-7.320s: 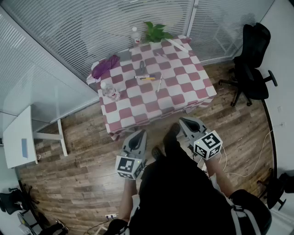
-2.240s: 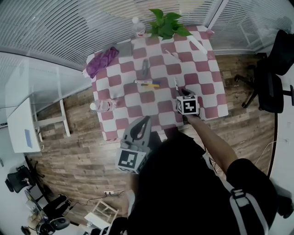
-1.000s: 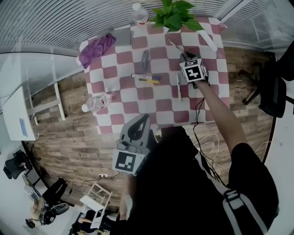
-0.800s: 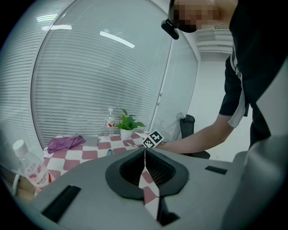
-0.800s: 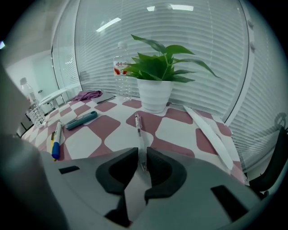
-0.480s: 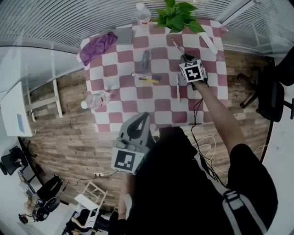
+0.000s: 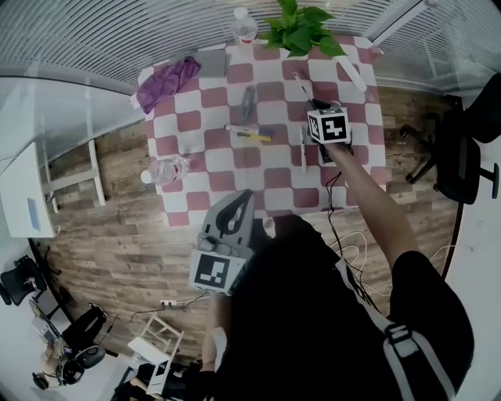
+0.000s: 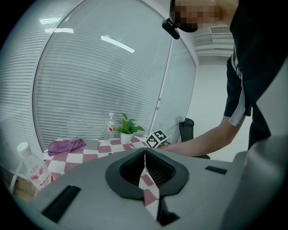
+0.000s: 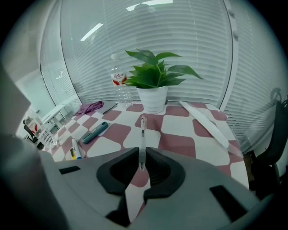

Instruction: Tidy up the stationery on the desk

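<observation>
Surface (image 7: 278, 180), checked cover, contents listed from the left. Cloth (image 7: 166, 81), one, purple, bunched at the far left corner, apart from the stationery. Bottles, two: lying bottle (image 7: 164, 170) on its side at the left edge, and upright bottle (image 7: 245, 23) at the far edge. Left gripper (image 7: 244, 197), one, held back over the floor short of the near edge, jaws fully together with nothing between them. It is judged idle and kept out of the other arm's way. Case (image 7: 248, 102), one, teal, loose mid-surface. Markers (image 7: 249, 133), apparently two, side by side just nearer than the case. Plant (image 7: 301, 27), one, potted, at the far edge beside the upright bottle. Pens, two: loose pen (image 7: 304, 149) lying right of the markers, and held pen (image 9: 142, 134). Right gripper (image 7: 313, 102), one, arm stretched across the surface. Its jaws have just been closing and stand nearly together, pads pressed on the held pen's rear end, so the barrel juts forward toward the plant. This is judged the pick-up step in gathering the scattered stationery. Whether that pen is clear of the surface cannot be told. Ruler (image 7: 352, 72), one, clear, lying diagonally near the far right corner. Not yet gathered: case, markers, loose pen, ruler.
</observation>
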